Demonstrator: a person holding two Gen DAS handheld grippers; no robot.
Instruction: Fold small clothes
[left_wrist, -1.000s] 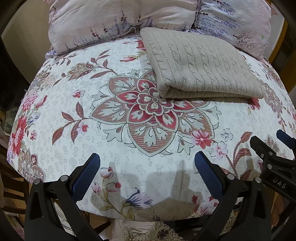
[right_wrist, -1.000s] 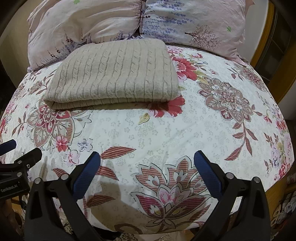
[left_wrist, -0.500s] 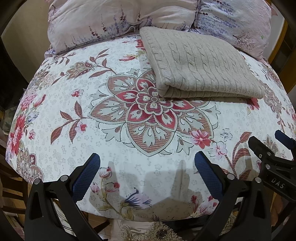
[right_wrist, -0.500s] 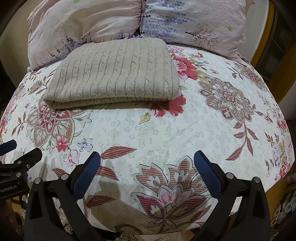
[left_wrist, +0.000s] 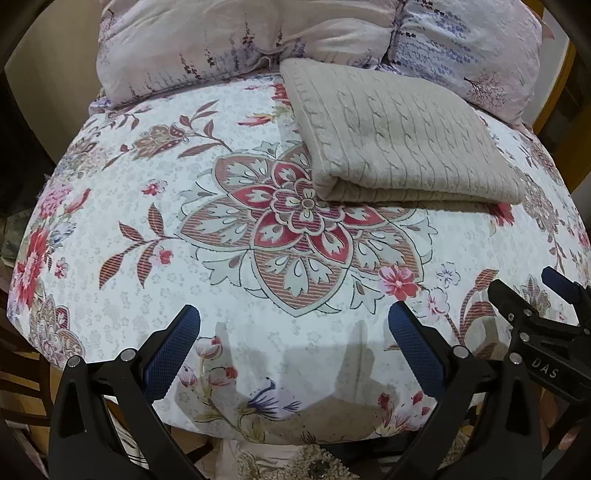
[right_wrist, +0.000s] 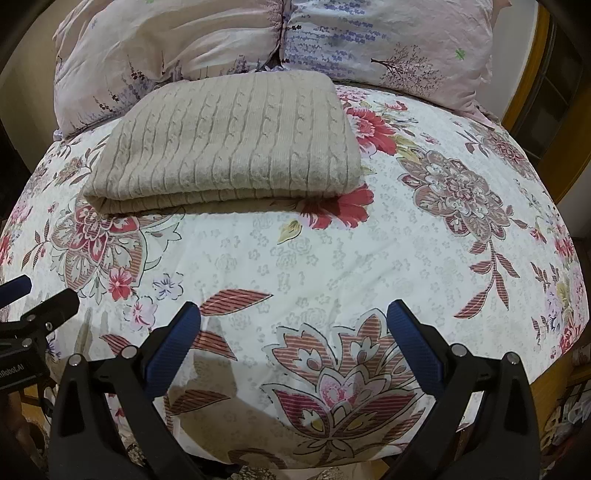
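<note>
Both grippers idle: left gripper (left_wrist: 293, 325) and right gripper (right_wrist: 293, 321) hang with jaws spread wide and nothing between the blue pads, low over the near edge of the bed, side by side, each just visible in the other's view. Beige cable-knit sweater (right_wrist: 229, 140) is folded into a neat thick rectangle at the far middle of the bed, its far edge up against the pillows, well apart from both grippers. Change over the last second: basically none. Sweater has kept its shape and spot, both grippers have stayed released and only drifted a hair in framing. My read: this piece is done and the hands are parked, either finished or waiting on the next garment; no other loose clothing lies on the bed top. Something fuzzy and pale (left_wrist: 317, 461) sits below the near bed edge in the left view; can't tell what it is. Surface is a white quilted bedspread with large red and grey floral print (right_wrist: 332, 266), smooth, no wrinkles in the working area. Two pale pink floral pillows (right_wrist: 388, 48) line the far end. Room: yellow wooden frame (right_wrist: 524, 110) at far right, dark wooden chair slats (left_wrist: 26, 391) at near left, plain beige wall (left_wrist: 55, 74) at far left.
</note>
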